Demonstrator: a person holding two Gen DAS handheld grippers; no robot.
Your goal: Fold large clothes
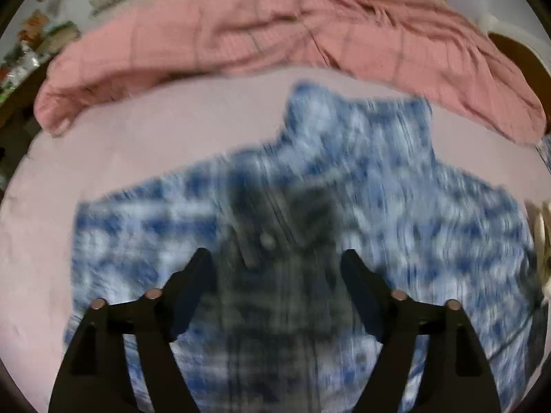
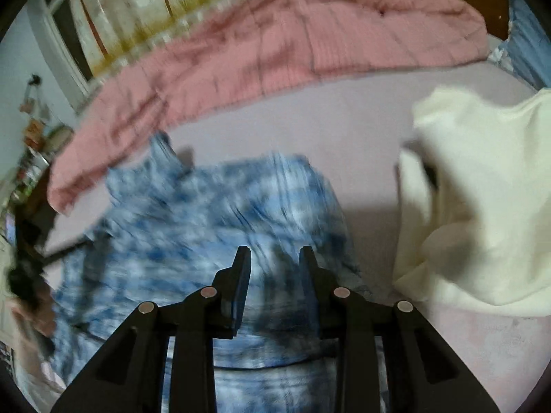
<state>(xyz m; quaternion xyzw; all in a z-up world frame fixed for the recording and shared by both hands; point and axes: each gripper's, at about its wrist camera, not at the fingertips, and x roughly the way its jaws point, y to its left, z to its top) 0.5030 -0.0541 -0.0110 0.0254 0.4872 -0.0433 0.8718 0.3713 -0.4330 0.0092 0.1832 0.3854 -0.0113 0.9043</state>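
A blue and white tie-dye garment [image 1: 361,186] lies spread on the pale pink bed sheet [image 1: 144,127], blurred by motion. My left gripper [image 1: 277,258] hovers over its middle with the jaws wide apart and nothing between them. In the right wrist view the same garment [image 2: 206,213] lies below and ahead of my right gripper [image 2: 274,253]. Its jaws stand a little apart, with the cloth seen through the gap. I cannot tell whether they pinch any cloth.
A rumpled pink blanket [image 1: 275,24] runs along the far side of the bed [image 2: 361,130]. A cream garment [image 2: 482,199] lies to the right of the tie-dye one. Furniture and clutter [image 2: 38,144] stand at the far left.
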